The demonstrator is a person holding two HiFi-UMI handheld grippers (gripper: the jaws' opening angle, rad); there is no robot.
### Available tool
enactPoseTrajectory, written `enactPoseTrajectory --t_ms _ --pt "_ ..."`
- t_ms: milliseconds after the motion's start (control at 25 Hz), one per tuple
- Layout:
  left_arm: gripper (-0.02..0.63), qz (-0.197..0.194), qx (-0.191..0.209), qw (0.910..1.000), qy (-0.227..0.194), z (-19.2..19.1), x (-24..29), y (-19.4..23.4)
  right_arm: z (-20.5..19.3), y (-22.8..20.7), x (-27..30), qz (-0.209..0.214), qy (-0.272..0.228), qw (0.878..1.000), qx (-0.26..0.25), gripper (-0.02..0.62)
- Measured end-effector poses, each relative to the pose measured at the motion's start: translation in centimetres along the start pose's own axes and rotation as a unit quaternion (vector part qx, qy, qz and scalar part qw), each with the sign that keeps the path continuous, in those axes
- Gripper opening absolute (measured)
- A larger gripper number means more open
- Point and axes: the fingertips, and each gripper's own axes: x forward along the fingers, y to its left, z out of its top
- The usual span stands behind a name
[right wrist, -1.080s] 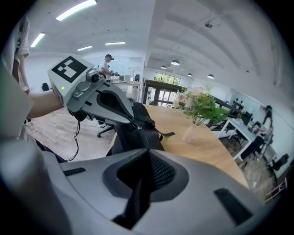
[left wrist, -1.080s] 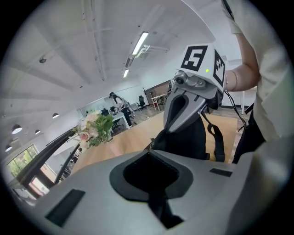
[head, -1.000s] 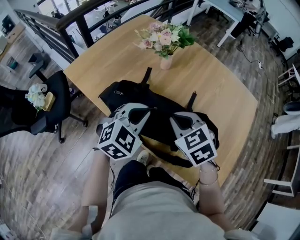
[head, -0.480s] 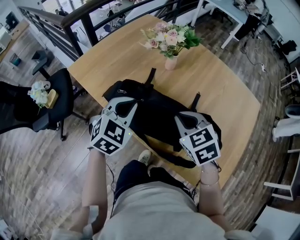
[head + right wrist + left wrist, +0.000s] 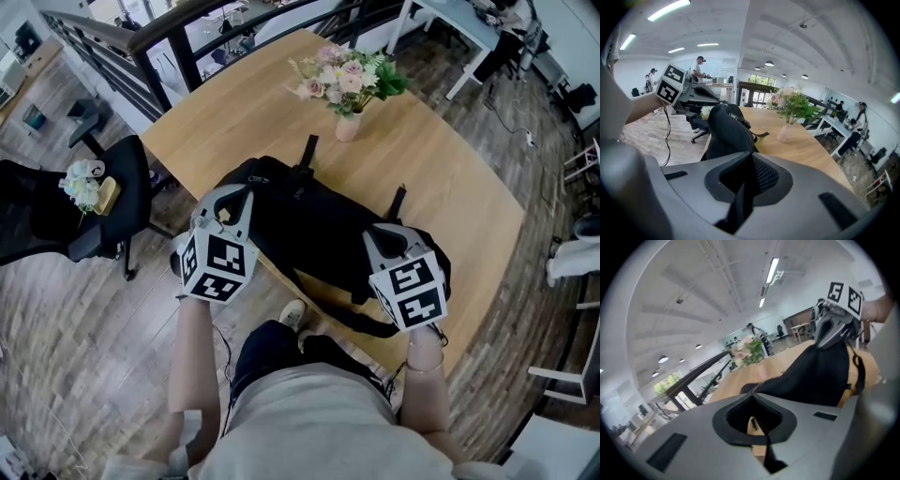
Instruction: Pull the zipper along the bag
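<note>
Black bag point(image 5: 319, 225): lies across the bench point(image 5: 450, 178).
Left hand-held gripper point(image 5: 230, 195): jaws together, apparently on the zipper pull point(image 5: 753, 424), at the bag's 9 o'clock end.
Right hand-held gripper point(image 5: 392, 234): clamped on bag fabric at the 4 o'clock end.
Progress: pull seemingly near its end, with little travel left.

Open desk point(image 5: 469, 197) right of the black bag point(image 5: 319, 225) and along the far-left edge. Blocked behind the bag by a flower vase point(image 5: 348, 122), standing apart from it. Off the desk's left side, hemmed in by a black office chair point(image 5: 103, 202) and a dark railing point(image 5: 169, 42).
</note>
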Motion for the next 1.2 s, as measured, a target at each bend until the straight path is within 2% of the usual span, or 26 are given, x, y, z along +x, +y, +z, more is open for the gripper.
enactPoseTrajectory --t_ms 40,80,200,440,640,760,880,1000,1120,1200 --pt "0.014 0.028 -0.007 0.9996 0.009 -0.8 -0.4 1.7 -0.3 -0.4 -0.2 -0.005 0.001 1.0 0.001 0.026" --pt "0.014 0.039 -0.02 0.999 0.011 -1.2 -0.9 3.0 -0.5 -0.7 -0.3 -0.006 0.001 1.0 0.002 0.026" --pt "0.015 0.027 -0.031 0.9992 -0.005 -0.8 -1.4 3.4 -0.1 -0.4 -0.3 -0.006 -0.003 1.0 -0.005 0.026" --pt "0.017 -0.044 -0.002 0.9987 -0.026 1.9 0.4 -1.8 0.1 0.2 0.0 -0.005 -0.003 1.0 -0.018 0.027" --pt "0.017 -0.123 -0.017 0.9916 -0.038 4.2 1.9 -4.8 0.1 1.1 -0.3 0.011 -0.007 1.0 -0.026 0.031" --pt "0.019 -0.155 -0.017 0.9876 -0.022 4.3 2.8 -5.9 0.1 1.4 -0.3 0.017 -0.007 0.999 -0.032 0.034" --pt "0.062 -0.179 -0.017 0.9838 -0.001 3.7 3.3 -6.7 0.2 1.5 -0.4 0.023 -0.003 0.999 -0.041 0.04" --pt "0.161 -0.199 -0.023 0.9796 0.023 2.7 3.5 -7.5 0.8 1.4 -0.6 0.019 -0.003 0.998 -0.058 0.076" --pt "0.176 -0.198 -0.02 0.9796 0.028 2.0 3.4 -7.8 2.7 1.6 -0.8 0.023 -0.017 0.996 -0.088 0.149" --pt "0.176 -0.193 -0.025 0.9806 0.023 1.9 3.2 -7.6 4.4 2.6 -0.1 0.047 -0.024 0.992 -0.118 0.185"
